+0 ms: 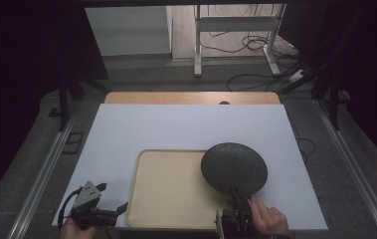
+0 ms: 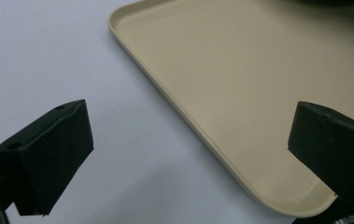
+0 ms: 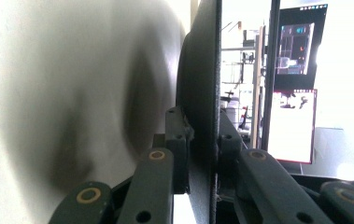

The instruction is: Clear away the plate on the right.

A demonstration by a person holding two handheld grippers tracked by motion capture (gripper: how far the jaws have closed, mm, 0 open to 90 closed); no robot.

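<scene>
Holding the round dark speckled plate [image 1: 234, 168] by its near rim in my clamped right gripper [image 1: 239, 200], I'd lower it flat onto the beige rectangular plastic tray [image 1: 162, 191]; my left gripper [image 1: 110, 197] waits spread wide beside the tray.

1. A white sheet [image 1: 186, 127] is covering most of the tabletop, with a strip of bare wood [image 1: 191, 97] peeking out at the far edge.
2. Cables [image 1: 255, 45] are lying tangled on the floor behind, near a white metal stand [image 1: 235, 25].
3. A lit screen [image 3: 298, 46] is glowing in the right gripper view.
</scene>
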